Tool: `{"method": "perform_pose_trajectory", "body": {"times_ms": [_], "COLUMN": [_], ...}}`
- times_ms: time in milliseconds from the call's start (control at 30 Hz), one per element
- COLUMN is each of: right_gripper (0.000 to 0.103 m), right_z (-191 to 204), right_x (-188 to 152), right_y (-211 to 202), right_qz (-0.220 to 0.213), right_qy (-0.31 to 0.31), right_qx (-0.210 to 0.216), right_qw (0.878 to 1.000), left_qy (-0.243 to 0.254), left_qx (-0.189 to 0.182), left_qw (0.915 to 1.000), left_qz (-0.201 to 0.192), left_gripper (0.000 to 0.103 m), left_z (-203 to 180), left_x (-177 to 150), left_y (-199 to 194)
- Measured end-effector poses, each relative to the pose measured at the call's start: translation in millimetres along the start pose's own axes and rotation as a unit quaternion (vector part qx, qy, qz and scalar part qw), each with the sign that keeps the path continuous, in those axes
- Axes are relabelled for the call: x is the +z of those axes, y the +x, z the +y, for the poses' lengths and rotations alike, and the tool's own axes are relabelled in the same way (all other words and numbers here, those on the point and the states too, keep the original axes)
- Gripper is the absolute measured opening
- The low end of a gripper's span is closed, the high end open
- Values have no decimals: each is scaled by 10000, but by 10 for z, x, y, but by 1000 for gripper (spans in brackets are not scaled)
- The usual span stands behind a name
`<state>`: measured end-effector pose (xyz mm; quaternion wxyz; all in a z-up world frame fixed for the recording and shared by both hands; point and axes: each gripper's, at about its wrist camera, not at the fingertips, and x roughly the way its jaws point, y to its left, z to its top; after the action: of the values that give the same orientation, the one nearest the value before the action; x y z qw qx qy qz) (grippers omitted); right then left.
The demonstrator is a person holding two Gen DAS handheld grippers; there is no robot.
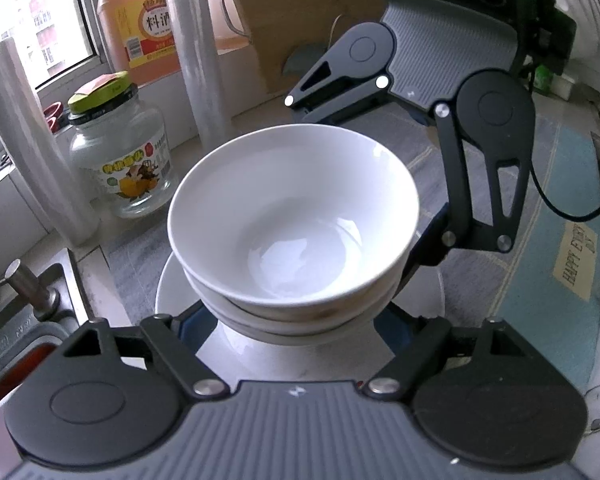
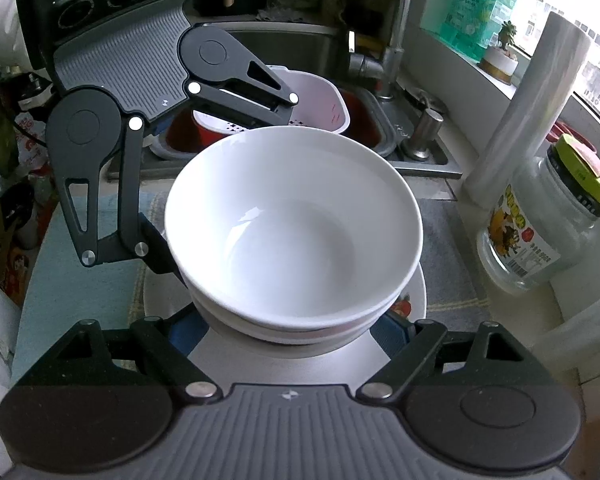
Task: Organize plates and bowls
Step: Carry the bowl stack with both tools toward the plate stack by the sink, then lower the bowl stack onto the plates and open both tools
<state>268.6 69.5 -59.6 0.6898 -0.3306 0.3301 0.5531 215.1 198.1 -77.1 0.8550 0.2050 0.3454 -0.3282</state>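
A stack of white bowls (image 1: 292,216) (image 2: 296,220) stands over a white plate (image 1: 434,292) (image 2: 418,288) on the counter mat. My left gripper (image 1: 292,328) reaches under the stack from the near side, its blue pads (image 1: 188,320) pressed against the lowest bowls. The right gripper (image 2: 288,332) comes in from the opposite side, and its pads (image 2: 392,328) hug the same lower bowls. Each gripper shows in the other's view, with one finger (image 1: 452,216) (image 2: 128,200) against the stack's side. The fingertips are hidden under the bowl rims.
A glass jar with a green lid (image 1: 120,160) (image 2: 548,232) and rolls of plastic wrap (image 1: 28,140) (image 2: 528,112) stand close beside the stack. An orange bottle (image 1: 140,20) and a cardboard box (image 1: 300,8) stand behind. The sink (image 2: 340,56) holds a pink strainer (image 2: 320,100) beside the faucet (image 2: 400,40).
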Motion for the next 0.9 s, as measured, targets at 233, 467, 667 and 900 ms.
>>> {"method": "perform_pose_trajectory", "body": {"times_ms": [233,467,667,900], "right_gripper": [90,90,90,96], "right_z": [-32,-52,-63,-97], "right_x": [3,6,4,-11], "right_y": [17,23,31,39], "right_qz": [19,56,73,4], "right_qy": [52,129,179,295], "right_qx": [39,79,91,82], "right_qw": [10000,9999,9998,9995], "left_qy": [-63,-62,-35,35], "left_qx": [-29,-66,-63,108], "left_qw": [10000,10000,10000,9999], "left_qz": [8,-3,-2,-101], "left_gripper": [84,84,85,90], "left_z": [28,41,47,16], "left_x": [-8,-6,-4,-17], "left_y": [24,33,39,30]}}
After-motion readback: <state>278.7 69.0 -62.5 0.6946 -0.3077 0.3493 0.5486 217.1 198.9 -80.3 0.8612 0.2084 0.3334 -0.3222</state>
